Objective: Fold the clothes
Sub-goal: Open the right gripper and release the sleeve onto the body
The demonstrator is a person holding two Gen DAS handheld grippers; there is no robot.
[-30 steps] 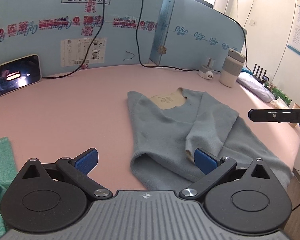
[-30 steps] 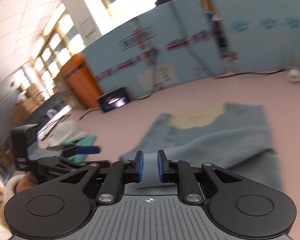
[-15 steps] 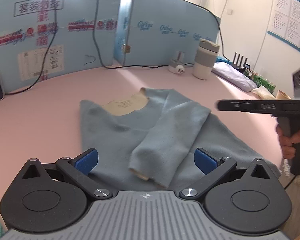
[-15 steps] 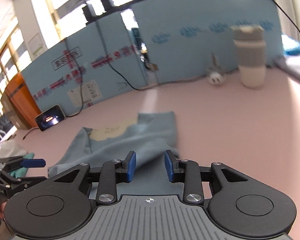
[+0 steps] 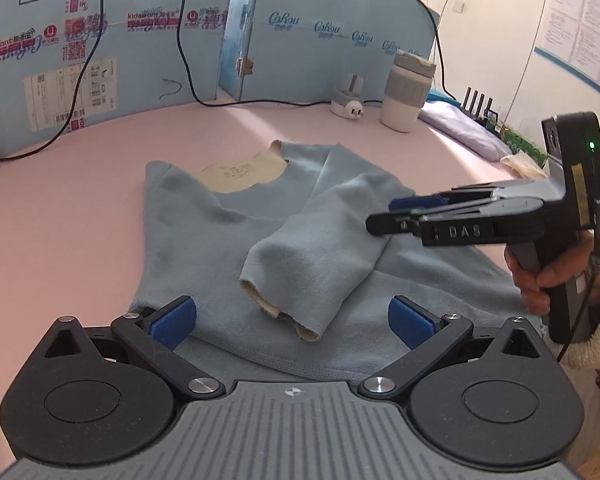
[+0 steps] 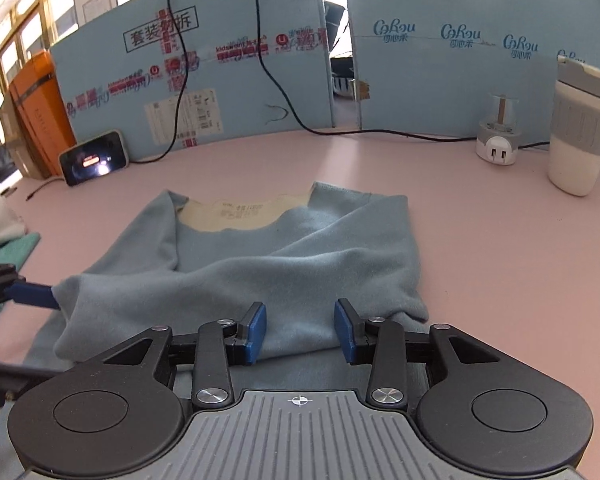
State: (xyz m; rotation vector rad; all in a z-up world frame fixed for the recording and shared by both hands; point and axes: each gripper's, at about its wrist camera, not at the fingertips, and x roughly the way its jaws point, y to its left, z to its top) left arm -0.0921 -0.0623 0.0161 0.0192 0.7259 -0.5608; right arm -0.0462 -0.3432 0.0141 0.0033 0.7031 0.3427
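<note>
A light blue long-sleeved top (image 5: pixel 228 236) (image 6: pixel 300 256) lies flat on the pink table, neck away from me, cream lining showing at the collar (image 5: pixel 240 172). One sleeve (image 5: pixel 312 264) is folded across the body, its cuff near the hem. My left gripper (image 5: pixel 292 318) hovers open over the hem, nothing between its blue pads. My right gripper (image 6: pixel 300 330) is open just above the folded sleeve, holding nothing. It also shows from the side in the left wrist view, as the right gripper (image 5: pixel 404 212) held by a hand (image 5: pixel 540 280).
Blue cardboard panels (image 6: pixel 440 72) wall the back of the table, with black cables hanging. A white tumbler (image 6: pixel 580 128) and a plug adapter (image 6: pixel 498 140) stand at back right. A lit phone (image 6: pixel 94 158) leans at back left. Green cloth (image 6: pixel 4 252) lies at left.
The right gripper has opened from nearly shut and come down over the folded sleeve. The left gripper has swung right and closer to the hem, staying open.
</note>
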